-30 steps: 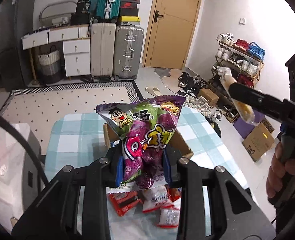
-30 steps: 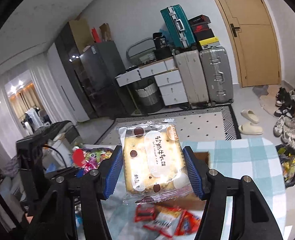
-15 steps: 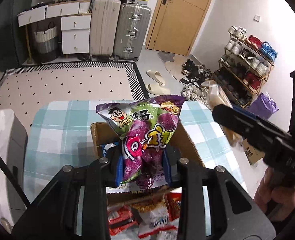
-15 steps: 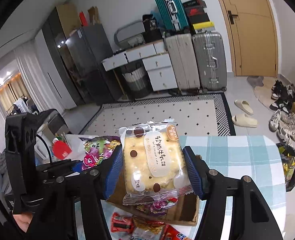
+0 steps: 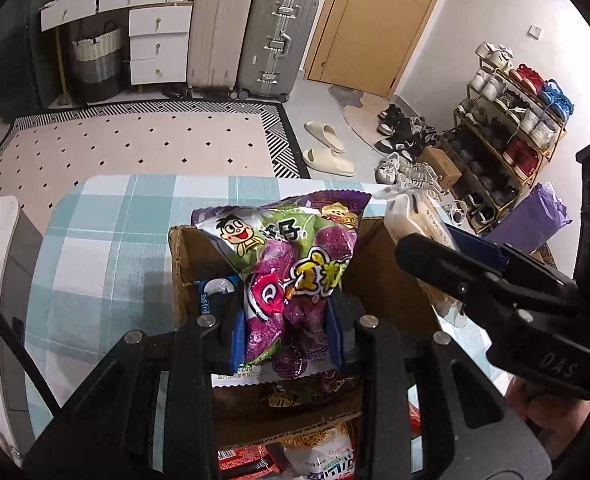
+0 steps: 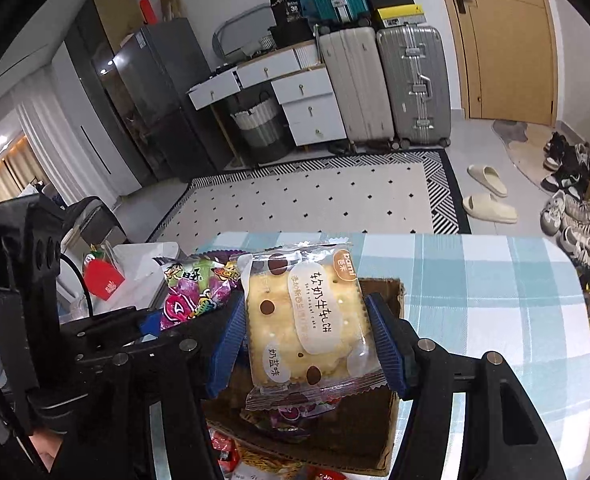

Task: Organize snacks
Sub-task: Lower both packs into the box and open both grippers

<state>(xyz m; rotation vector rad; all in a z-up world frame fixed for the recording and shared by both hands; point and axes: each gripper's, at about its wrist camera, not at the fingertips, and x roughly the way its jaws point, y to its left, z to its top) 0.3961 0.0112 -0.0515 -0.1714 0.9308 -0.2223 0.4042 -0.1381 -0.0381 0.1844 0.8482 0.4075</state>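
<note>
While both grippers hang over the cardboard box (image 5: 379, 280) on the blue-checked tablecloth (image 5: 107, 248), the left gripper (image 5: 285, 330) is clenched on a purple candy bag (image 5: 291, 264), held upright above the box's middle. At three o'clock from it, the right gripper (image 6: 307, 340) grasps a nougat cracker pack (image 6: 307, 320) by its sides over the box. More snack packets (image 5: 319, 458) lie at six o'clock, just outside the box's near wall.
</note>
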